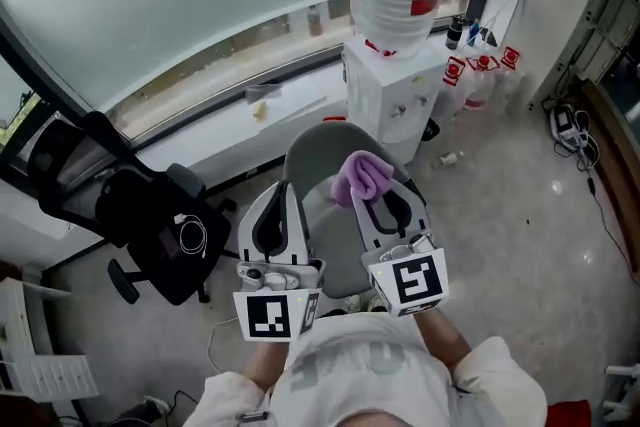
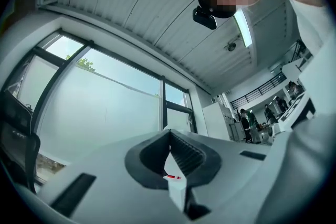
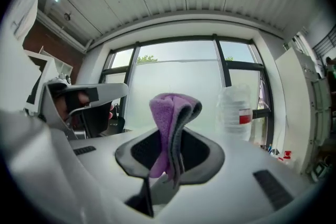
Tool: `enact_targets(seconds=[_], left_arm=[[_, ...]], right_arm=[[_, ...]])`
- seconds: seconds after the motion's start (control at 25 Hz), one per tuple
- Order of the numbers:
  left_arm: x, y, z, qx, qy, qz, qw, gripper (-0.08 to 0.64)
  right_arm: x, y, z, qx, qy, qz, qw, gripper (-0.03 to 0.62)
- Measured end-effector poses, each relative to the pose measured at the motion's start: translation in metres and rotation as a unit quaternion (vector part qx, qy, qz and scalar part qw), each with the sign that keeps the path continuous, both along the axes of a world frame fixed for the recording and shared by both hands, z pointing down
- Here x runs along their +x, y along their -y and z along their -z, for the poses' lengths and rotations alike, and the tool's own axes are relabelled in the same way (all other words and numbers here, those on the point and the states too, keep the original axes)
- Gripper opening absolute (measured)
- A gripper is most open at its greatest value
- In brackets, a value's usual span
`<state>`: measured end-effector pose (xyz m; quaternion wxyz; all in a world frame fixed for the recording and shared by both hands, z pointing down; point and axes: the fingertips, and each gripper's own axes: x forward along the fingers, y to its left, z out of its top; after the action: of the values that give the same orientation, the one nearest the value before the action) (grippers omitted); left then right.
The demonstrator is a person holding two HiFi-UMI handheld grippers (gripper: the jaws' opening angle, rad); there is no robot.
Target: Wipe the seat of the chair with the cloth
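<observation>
Clamping the purple cloth (image 3: 166,119) tight in the right gripper (image 1: 388,206), bunched fabric poking out past the jaw tips. Holding the left gripper (image 2: 169,136) just beside it, jaws pressed together with nothing between them. Hovering both over the grey chair seat (image 1: 328,227), right underneath the jaws.

Chair (image 1: 322,160) — near half hidden

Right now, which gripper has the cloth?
The right gripper: its jaws are shut on the purple cloth. The left gripper has its jaws shut on nothing.
</observation>
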<state>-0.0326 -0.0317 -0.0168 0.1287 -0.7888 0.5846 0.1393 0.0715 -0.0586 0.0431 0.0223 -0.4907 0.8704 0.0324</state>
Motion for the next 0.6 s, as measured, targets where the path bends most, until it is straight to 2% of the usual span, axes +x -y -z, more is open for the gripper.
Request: enact_targets(seconds=[0.2,0.32,0.6], left_arm=[[0.002,-0.001,0.011,0.013,0.012,-0.013,0.9998,0.012],[-0.002,-0.002,0.016,0.024,0.015,-0.013,0.9995,0.012],[-0.005,0.0,0.009,0.014,0.005,-0.013,0.9998,0.012]], right_arm=[[0.029,0.001,0.001,0.007,-0.023,-0.048,0.999,0.089],[0.029,0.003,0.007,0.01,-0.009,-0.046,0.999,0.089],[0.02,-0.001,0.019,0.035,-0.034,-0.038,0.998,0.089]])
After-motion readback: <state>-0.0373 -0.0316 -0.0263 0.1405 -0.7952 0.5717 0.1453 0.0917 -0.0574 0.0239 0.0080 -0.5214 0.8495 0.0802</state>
